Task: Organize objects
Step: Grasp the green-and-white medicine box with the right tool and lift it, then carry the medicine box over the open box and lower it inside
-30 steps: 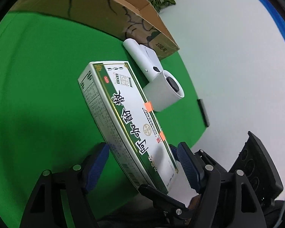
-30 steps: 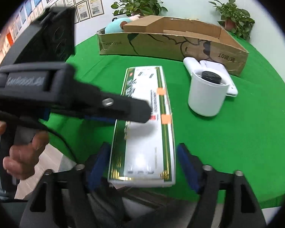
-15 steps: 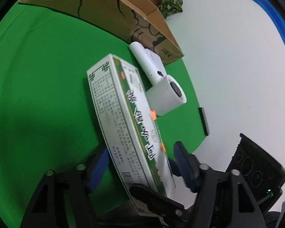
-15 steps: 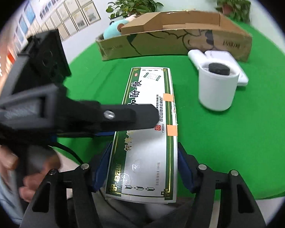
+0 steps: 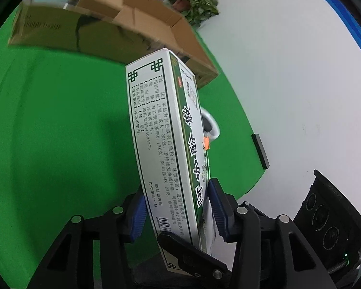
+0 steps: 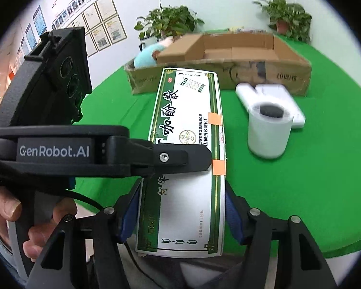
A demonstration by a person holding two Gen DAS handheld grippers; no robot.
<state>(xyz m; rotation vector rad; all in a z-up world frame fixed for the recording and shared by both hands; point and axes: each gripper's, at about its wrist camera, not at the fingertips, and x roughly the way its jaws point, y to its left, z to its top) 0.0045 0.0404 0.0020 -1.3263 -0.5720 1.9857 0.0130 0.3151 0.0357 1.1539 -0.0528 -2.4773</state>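
Note:
A long white and green medicine box is gripped at its near end by both grippers above the green table. In the left wrist view it stands tilted on its long edge, with its far end raised. My left gripper has its blue pads on the box's two broad faces, and its jaws are closing. My right gripper has its pads pressed on the box's two long edges. In the right wrist view one finger of the left gripper lies across the top of the box.
An open cardboard carton stands at the back of the table, with a teal plush toy at its left end. A white hair-dryer-like device lies right of the medicine box. Potted plants stand beyond the carton. The table's edge is near.
Both pairs of jaws have narrowed onto the medicine box. The box has come up off the table, and in the left wrist view it has rolled onto its edge.

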